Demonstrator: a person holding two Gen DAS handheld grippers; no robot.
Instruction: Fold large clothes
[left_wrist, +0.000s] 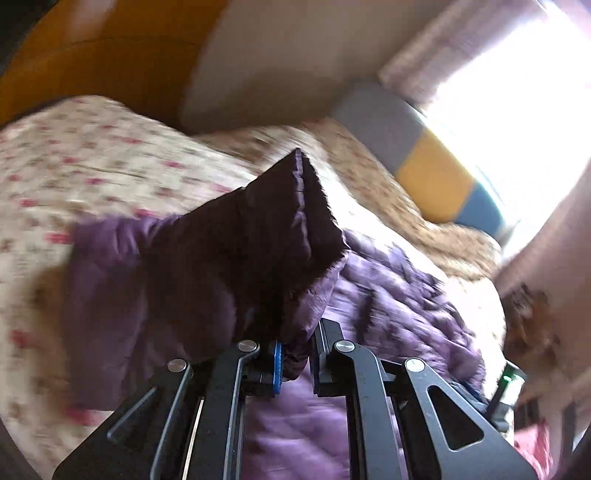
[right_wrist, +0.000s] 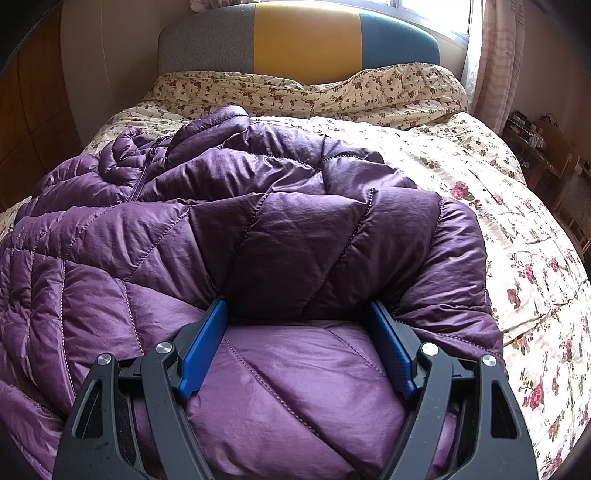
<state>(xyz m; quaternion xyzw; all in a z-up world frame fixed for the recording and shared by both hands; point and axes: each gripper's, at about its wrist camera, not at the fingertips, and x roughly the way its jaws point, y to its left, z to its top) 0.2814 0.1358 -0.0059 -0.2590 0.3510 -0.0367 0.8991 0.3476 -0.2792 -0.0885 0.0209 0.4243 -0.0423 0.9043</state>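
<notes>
1. At nine o'clock in the left wrist view, the cream floral quilted bedspread (left_wrist: 92, 166) covers the bed, blurred by motion.
2. Toward the centre, the left gripper (left_wrist: 295, 363) has its jaws drawn narrow on a bunched edge of the purple quilted puffer jacket (left_wrist: 266, 236); the pinched fabric rises to a peak at twelve o'clock, well clear of the bedspread.
3. At three o'clock of that view, the grey, yellow and blue padded headboard (left_wrist: 424, 155) sits beside a bright window; the right edge is too blurred to read.
4. In the right wrist view the jacket (right_wrist: 258, 221) lies on the bed, spread from nine o'clock to about two o'clock. Its zipper (right_wrist: 142, 177) and collar sit at ten o'clock, so its long axis seems to run from the camera's near edge up-left toward the headboard (right_wrist: 299, 40), collar end far.
5. At six o'clock the right gripper (right_wrist: 299, 343) stands with jaws wide apart, pads pressed against a puffy fold with nothing pinched.
6. Likely risks: the slick shell could slip from the left grip, dropping the lifted edge; the padding may spring back open, because the right gripper only rests there; a fast swing could drag the jacket askew.
</notes>
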